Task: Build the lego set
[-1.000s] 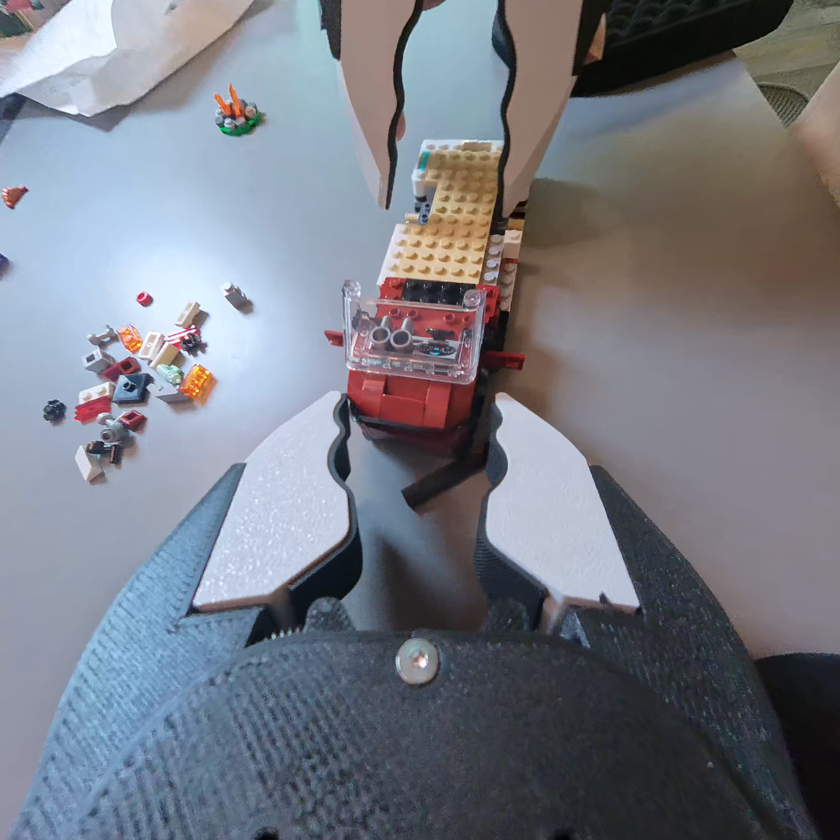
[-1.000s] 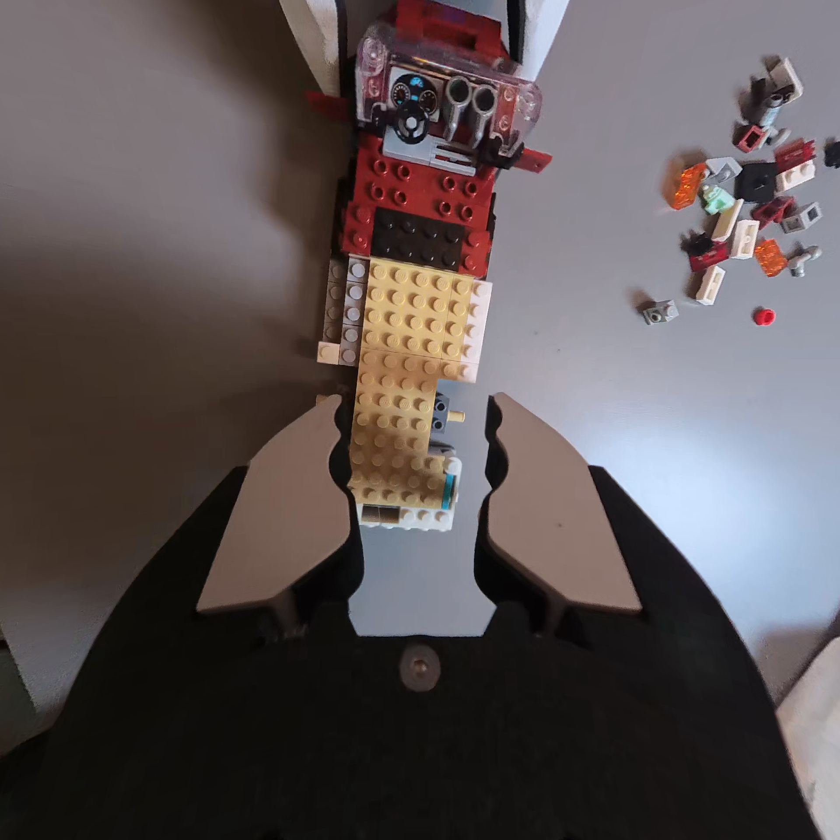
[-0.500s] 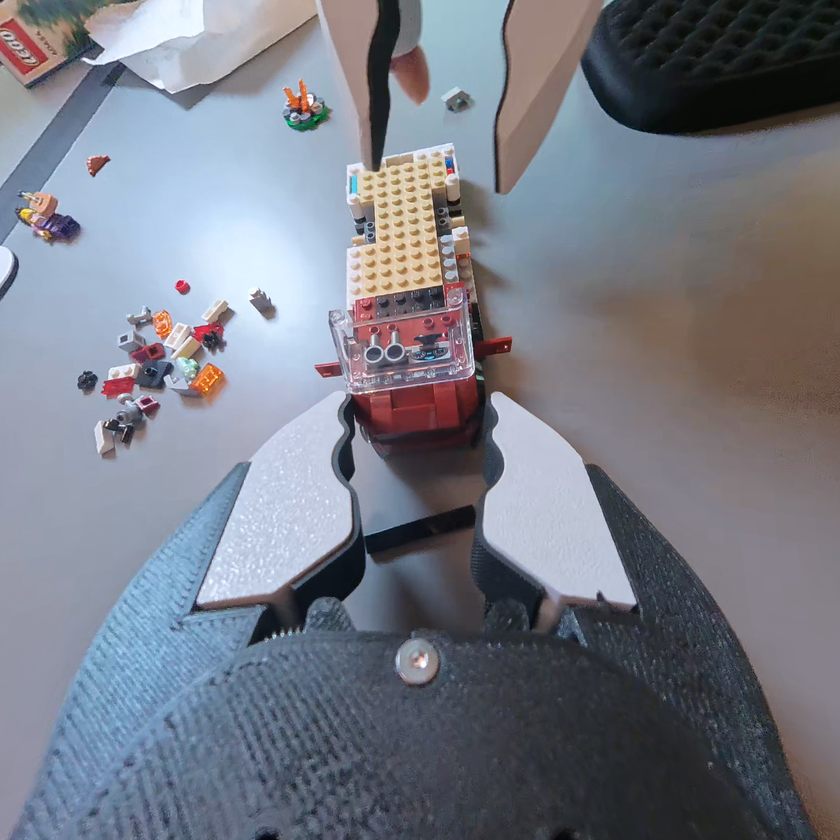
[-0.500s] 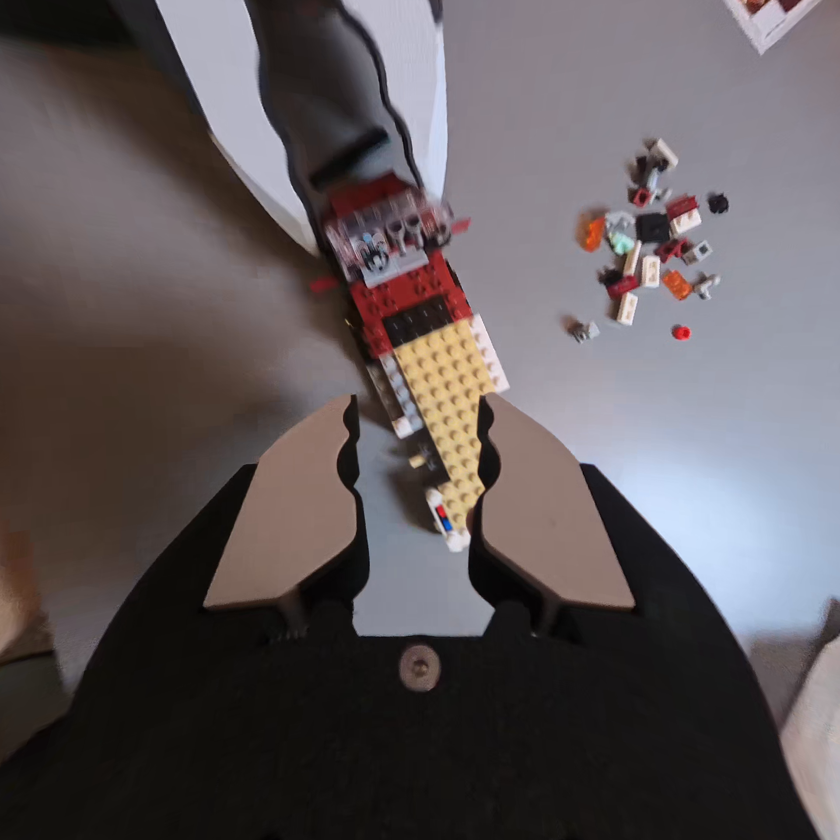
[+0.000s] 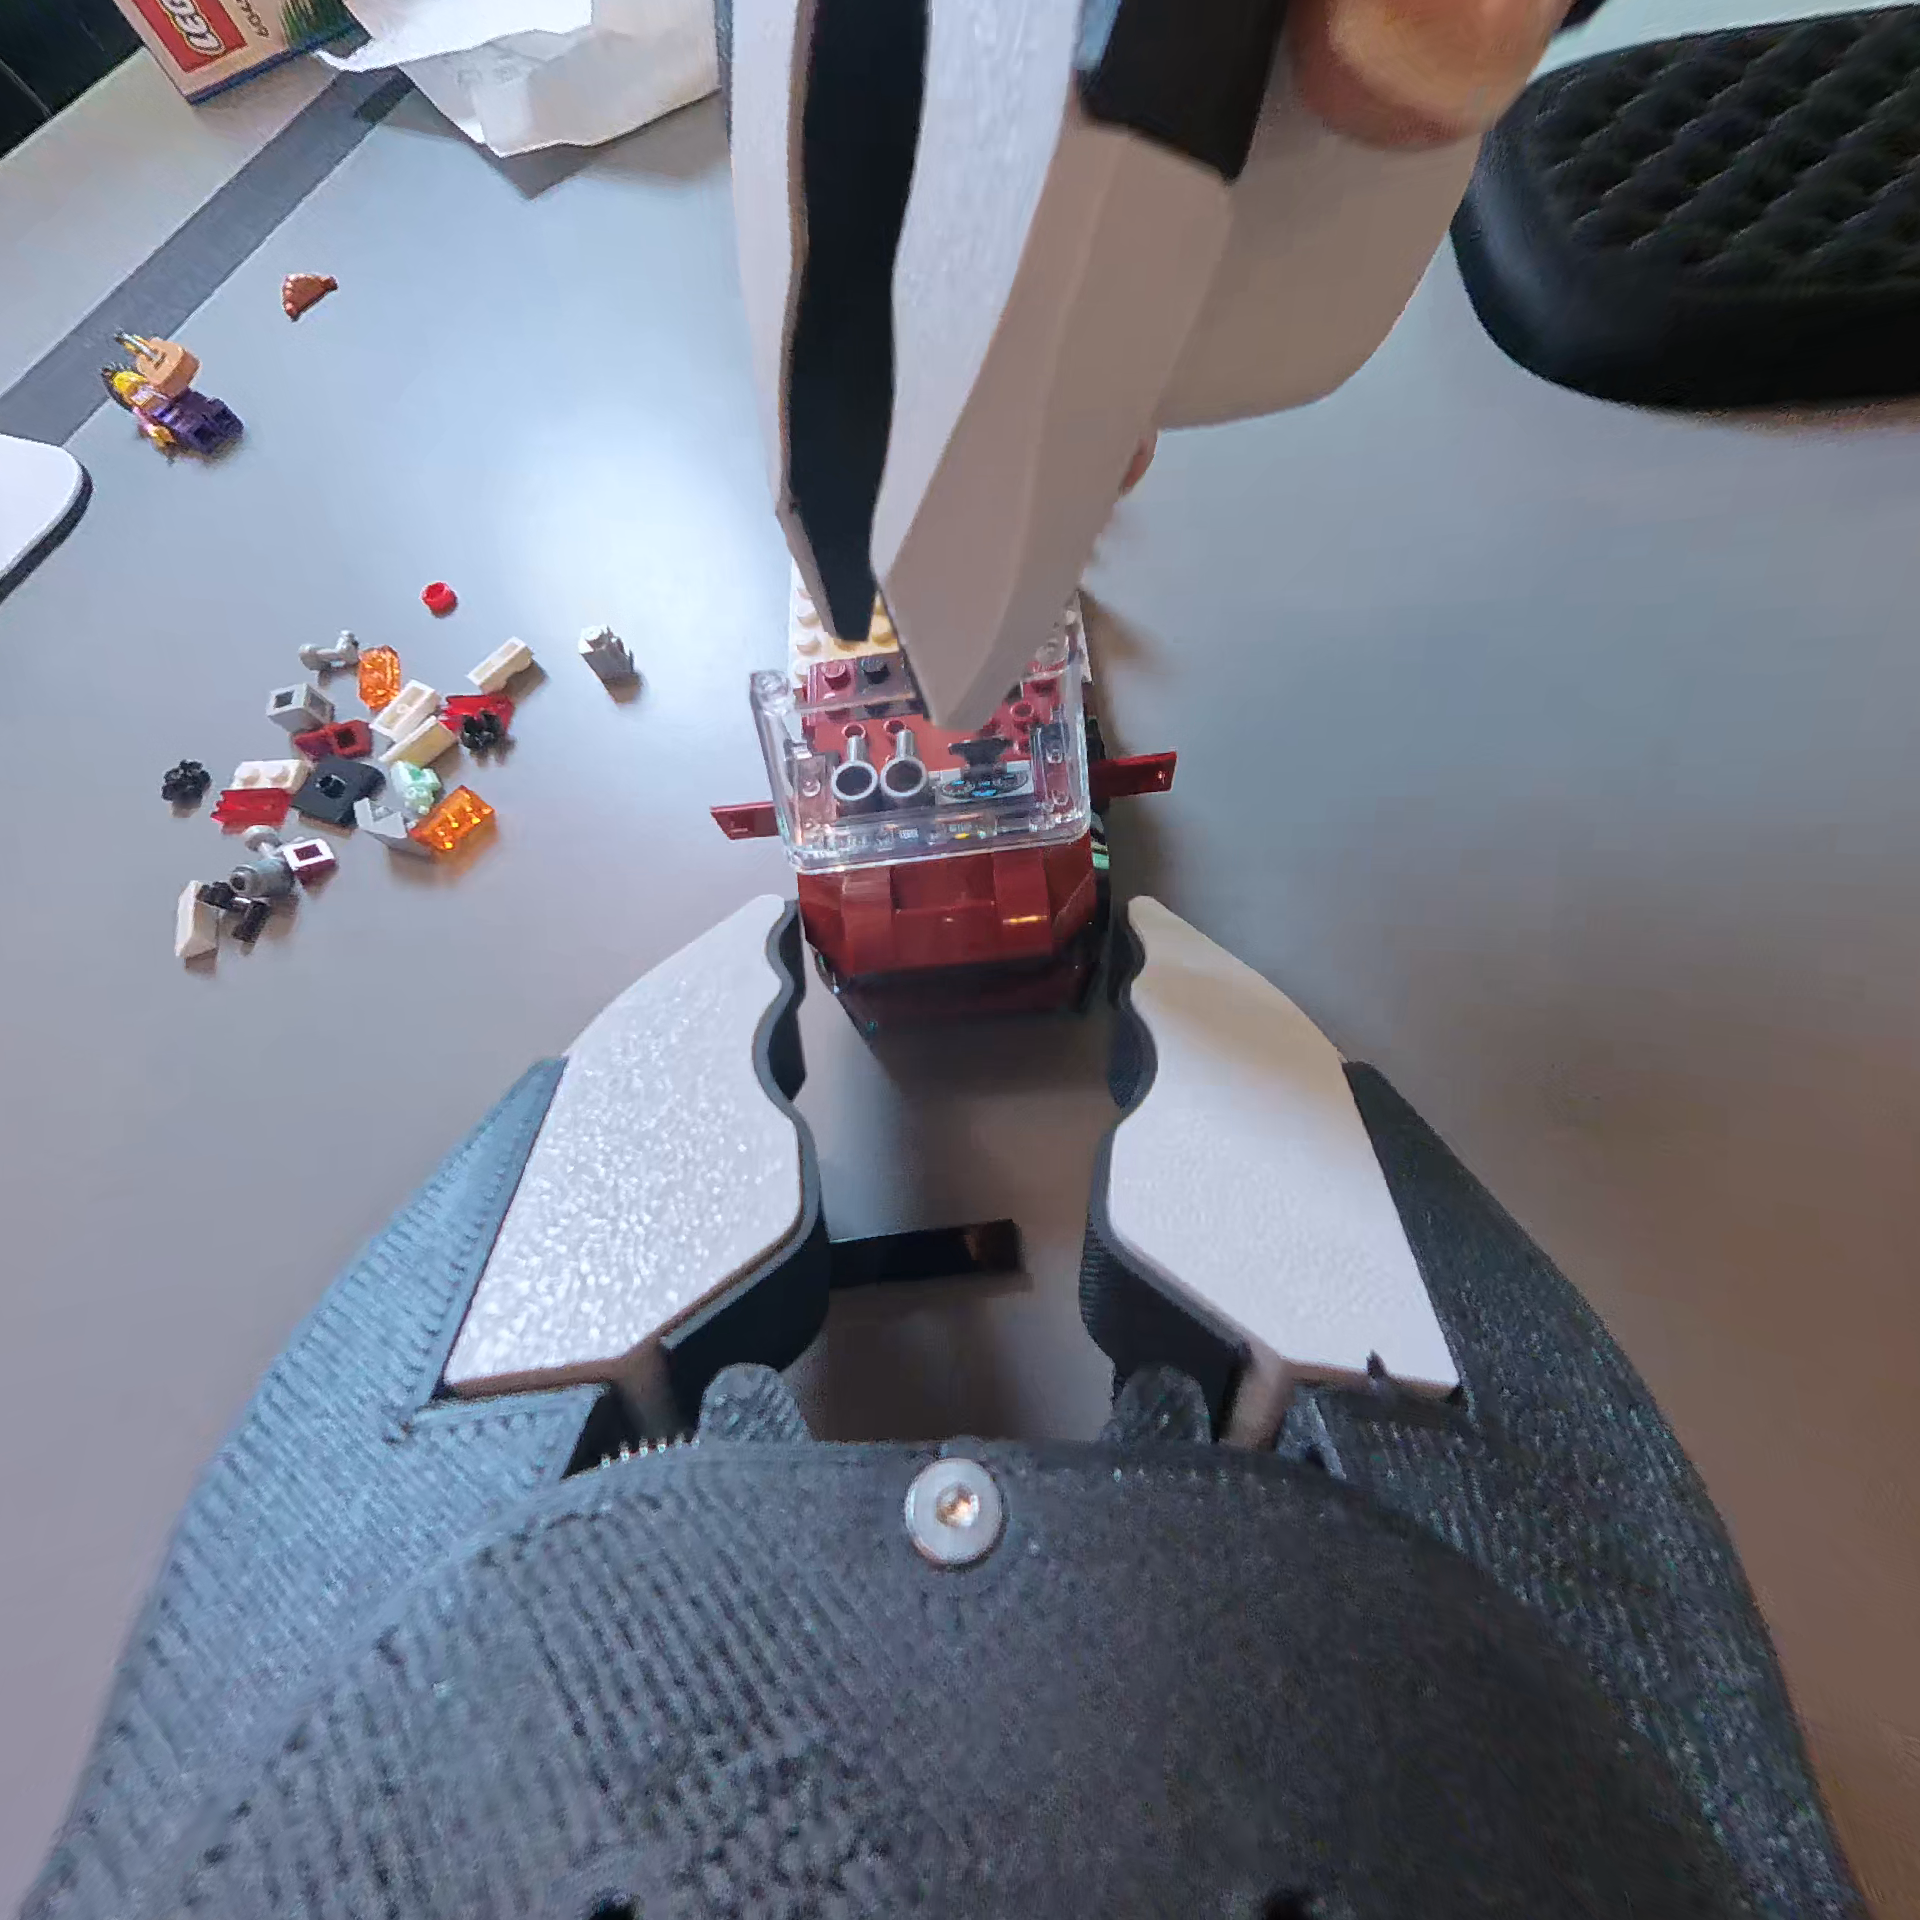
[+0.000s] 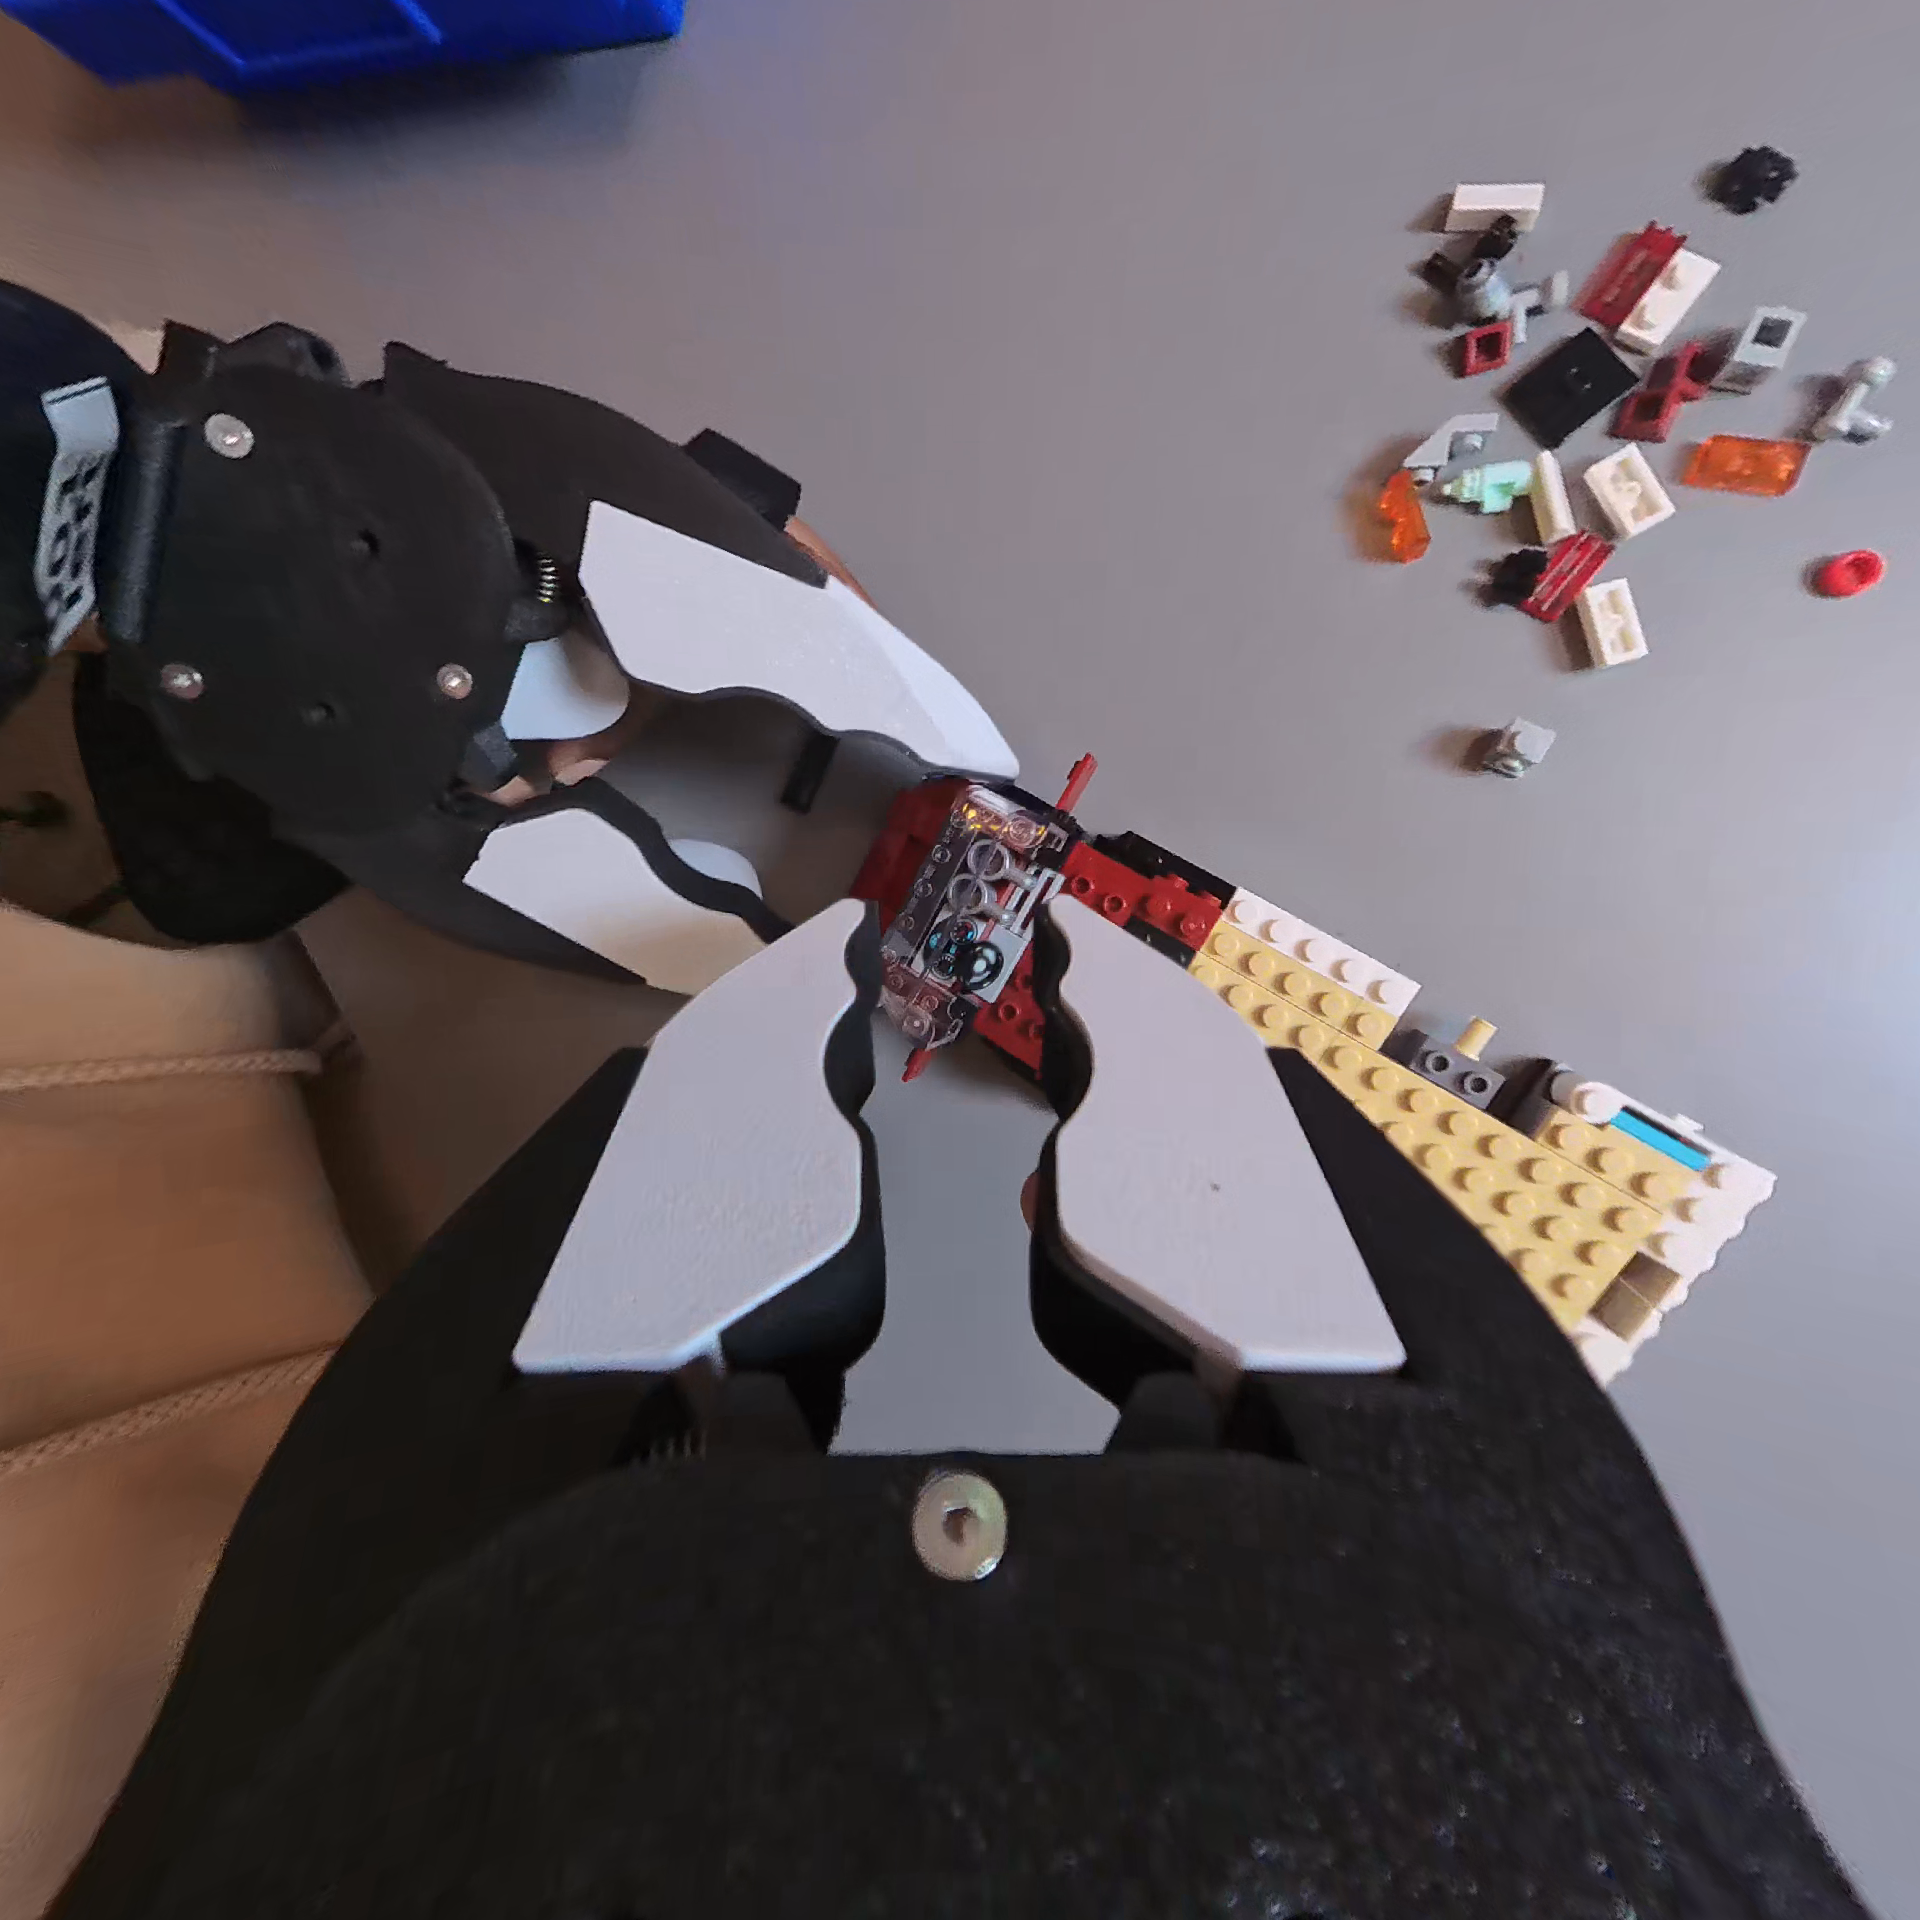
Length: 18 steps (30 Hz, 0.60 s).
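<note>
Brick vehicle's [image 6: 1143, 935] red front sits between both grippers' fingers [image 6: 769, 1039].

The right gripper [image 5: 914, 665] hides the brick vehicle's [image 5: 940, 904] rear deck.

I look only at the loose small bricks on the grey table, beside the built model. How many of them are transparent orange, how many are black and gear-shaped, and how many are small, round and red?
transparent orange bricks: 2
black gear-shaped pieces: 2
small round red piece: 1
Total: 5
</note>
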### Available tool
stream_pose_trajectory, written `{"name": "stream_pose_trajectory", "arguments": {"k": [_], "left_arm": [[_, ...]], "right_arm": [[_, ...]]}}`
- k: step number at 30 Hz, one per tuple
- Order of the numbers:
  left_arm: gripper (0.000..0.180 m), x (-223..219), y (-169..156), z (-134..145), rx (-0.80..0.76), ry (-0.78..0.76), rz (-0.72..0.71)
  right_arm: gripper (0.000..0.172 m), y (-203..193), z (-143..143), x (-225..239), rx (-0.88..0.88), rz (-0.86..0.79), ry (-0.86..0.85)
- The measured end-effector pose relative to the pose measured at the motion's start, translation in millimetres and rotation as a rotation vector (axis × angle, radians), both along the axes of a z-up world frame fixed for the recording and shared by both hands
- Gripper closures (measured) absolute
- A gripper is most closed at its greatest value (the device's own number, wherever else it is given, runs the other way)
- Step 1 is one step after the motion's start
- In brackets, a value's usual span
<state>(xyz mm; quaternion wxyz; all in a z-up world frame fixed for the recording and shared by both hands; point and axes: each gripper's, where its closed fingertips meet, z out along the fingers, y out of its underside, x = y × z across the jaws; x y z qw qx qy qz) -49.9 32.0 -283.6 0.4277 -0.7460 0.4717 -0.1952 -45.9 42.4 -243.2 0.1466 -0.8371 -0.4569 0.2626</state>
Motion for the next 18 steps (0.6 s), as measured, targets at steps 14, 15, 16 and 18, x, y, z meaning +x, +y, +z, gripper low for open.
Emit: {"name": "stream_pose_trajectory", "arguments": {"k": [14, 15, 16, 18], "left_arm": [[0.126, 0.3, -1.2, 1.9, 0.005, -0.007, 0.018], [0.126, 0.4, -1.1, 1.9, 0.006, -0.007, 0.017], [0.126, 0.3, -1.1, 1.9, 0.004, -0.008, 0.018], [0.126, 0.3, -1.1, 1.8, 0.005, -0.007, 0.019]], "right_arm": [[0.165, -5.5, -10.0, -2.5, 0.03, -0.112, -0.062], [0.165, -5.6, -10.0, -2.5, 0.022, -0.114, -0.065], [0.165, -5.6, -10.3, -2.4, 0.013, -0.114, -0.071], [0.165, -5.7, -10.7, -2.2, 0.004, -0.107, -0.09]]}}
